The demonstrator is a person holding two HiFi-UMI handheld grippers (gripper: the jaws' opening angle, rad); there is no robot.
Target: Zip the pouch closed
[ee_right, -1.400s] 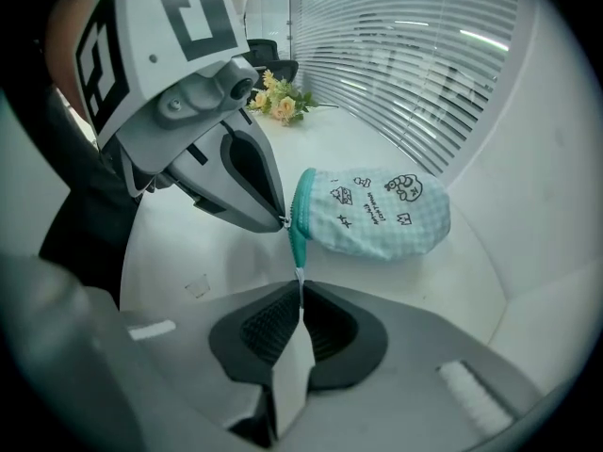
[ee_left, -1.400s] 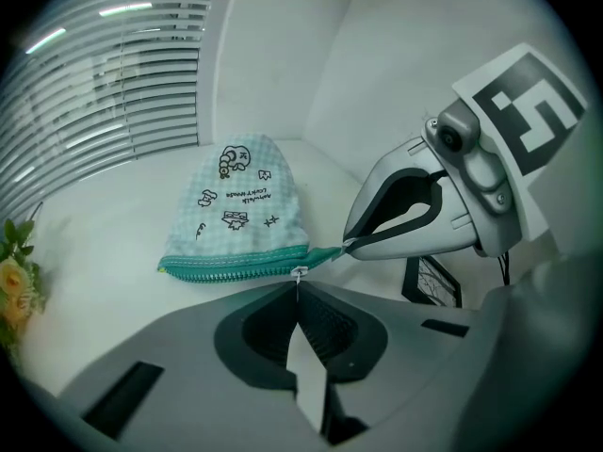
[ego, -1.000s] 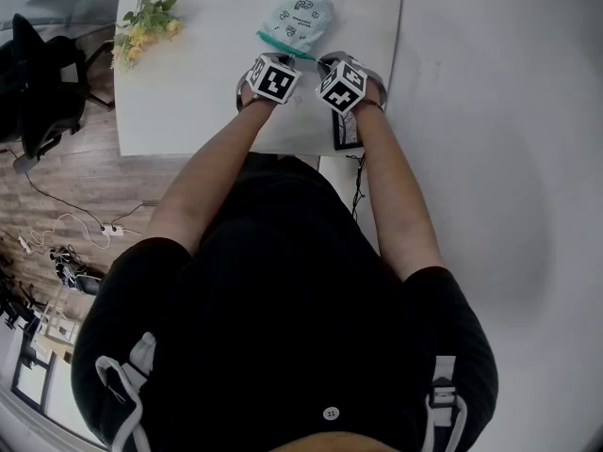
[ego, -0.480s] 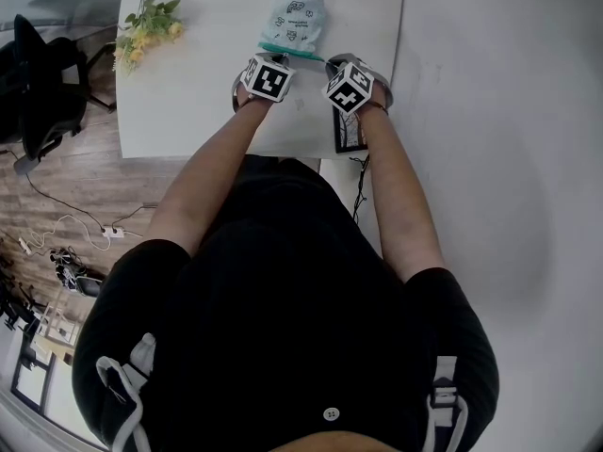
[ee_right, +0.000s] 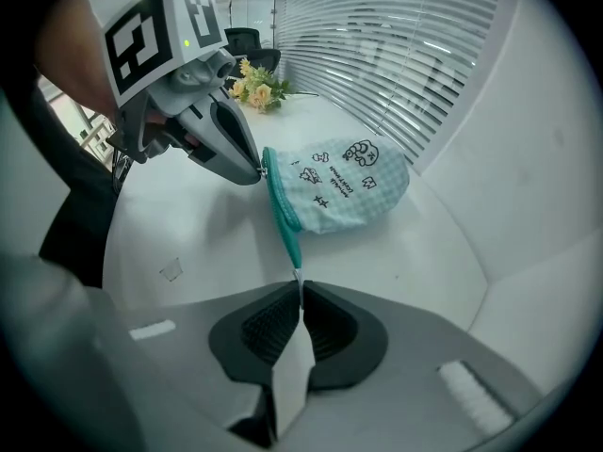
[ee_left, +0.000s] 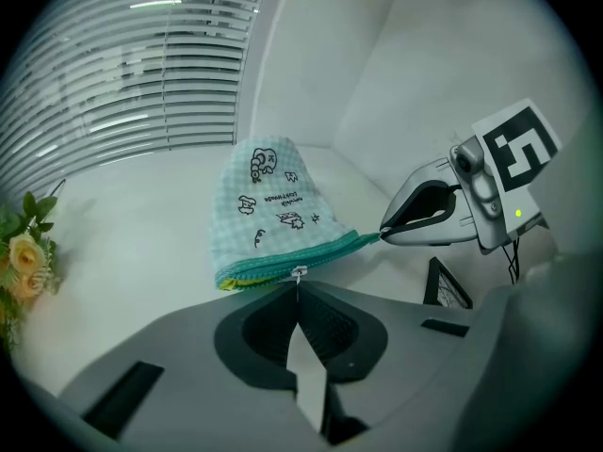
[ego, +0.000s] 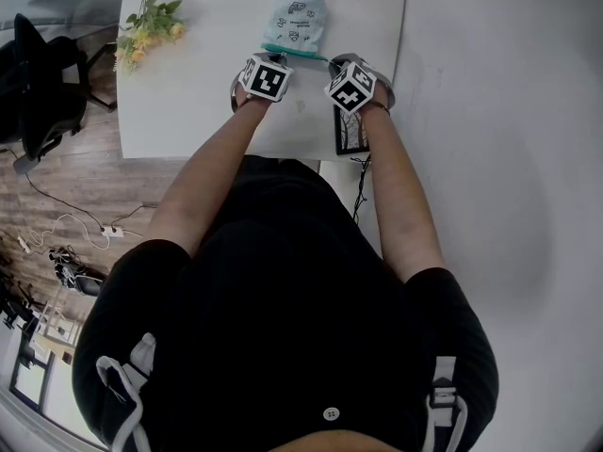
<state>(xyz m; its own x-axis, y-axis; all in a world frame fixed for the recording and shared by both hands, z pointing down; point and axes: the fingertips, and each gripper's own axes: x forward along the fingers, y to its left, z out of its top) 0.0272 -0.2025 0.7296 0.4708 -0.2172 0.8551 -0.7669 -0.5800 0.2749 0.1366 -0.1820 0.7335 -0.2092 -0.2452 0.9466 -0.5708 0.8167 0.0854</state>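
**Both claws clamped on the pouch zipper**

Left gripper point(ee_left: 299, 285): jaws fully together, with the small silver zipper pull point(ee_left: 299, 272) pinched at their tips. Right gripper point(ee_right: 300, 292): jaws closed too, nipping the teal tape end point(ee_right: 296, 269) of the zipper, with nothing else between them.

Pouch point(ego: 297, 19): pale blue check with black doodles, lying on the white table point(ego: 198, 111). Its teal zipper edge point(ee_left: 311, 257) faces the person and the rounded end points away. The 2 grippers sit side by side at that edge.

What each view adds:
- Left gripper view only: the pull itself, toward the left part of the zipper edge. A yellow sliver point(ee_left: 226, 283) shows at the left end of that edge. The right gripper's tips are on the opposite end.
- Right gripper view only: the zipper edge runs away from the jaws, with the left gripper's tips on it near the far end.
- Head view: neither grip shows, because the 2 marker cubes point(ego: 266, 76) cover the jaws. It does give the layout:
  - the pouch is near the table's far side
  - yellow flowers point(ego: 149, 26) are at the far left corner, well apart from the pouch
  - a black chair point(ego: 38, 83) stands off the table to the left
  - both forearms reach in from below
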